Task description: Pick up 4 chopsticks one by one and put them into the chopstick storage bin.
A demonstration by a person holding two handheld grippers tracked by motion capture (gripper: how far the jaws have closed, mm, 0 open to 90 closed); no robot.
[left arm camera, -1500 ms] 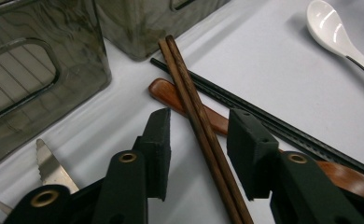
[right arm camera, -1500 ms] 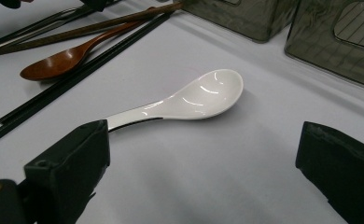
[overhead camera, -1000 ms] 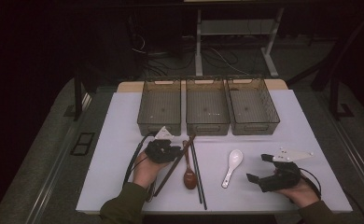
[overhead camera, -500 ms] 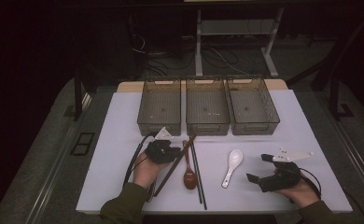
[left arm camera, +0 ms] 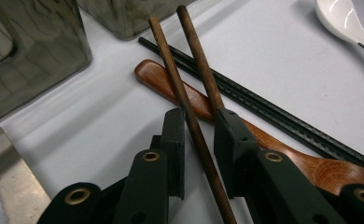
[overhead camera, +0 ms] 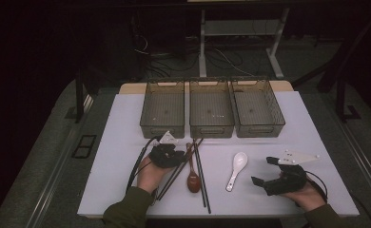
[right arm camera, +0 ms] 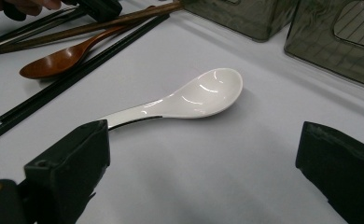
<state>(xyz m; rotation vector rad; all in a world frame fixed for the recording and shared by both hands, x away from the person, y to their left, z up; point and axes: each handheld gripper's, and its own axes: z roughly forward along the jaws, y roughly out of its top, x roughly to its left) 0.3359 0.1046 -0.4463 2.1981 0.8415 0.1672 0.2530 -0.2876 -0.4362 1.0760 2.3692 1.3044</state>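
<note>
My left gripper (overhead camera: 180, 153) lies low over a pair of brown wooden chopsticks (overhead camera: 174, 175). In the left gripper view one brown chopstick (left arm camera: 171, 60) runs slantwise through the gap between the jaws of the left gripper (left arm camera: 199, 116) with room on both sides. The other slips under the right-hand jaw. These jaws have just been opening. Beneath lie a wooden spoon (left arm camera: 311, 158) and black chopsticks (left arm camera: 273, 114). My right gripper (overhead camera: 263, 171) rests wide open on the table. A white ceramic spoon (right arm camera: 194, 95) lies ahead between the jaws of the right gripper (right arm camera: 203, 135), untouched.
Three dark mesh bins (overhead camera: 163, 126) (overhead camera: 211, 127) (overhead camera: 257, 127) stand side by side at the back of the white table (overhead camera: 122, 142). A serrated metal blade (left arm camera: 7, 186) lies at the lower left of the left gripper view. Both forearms come in from the front edge.
</note>
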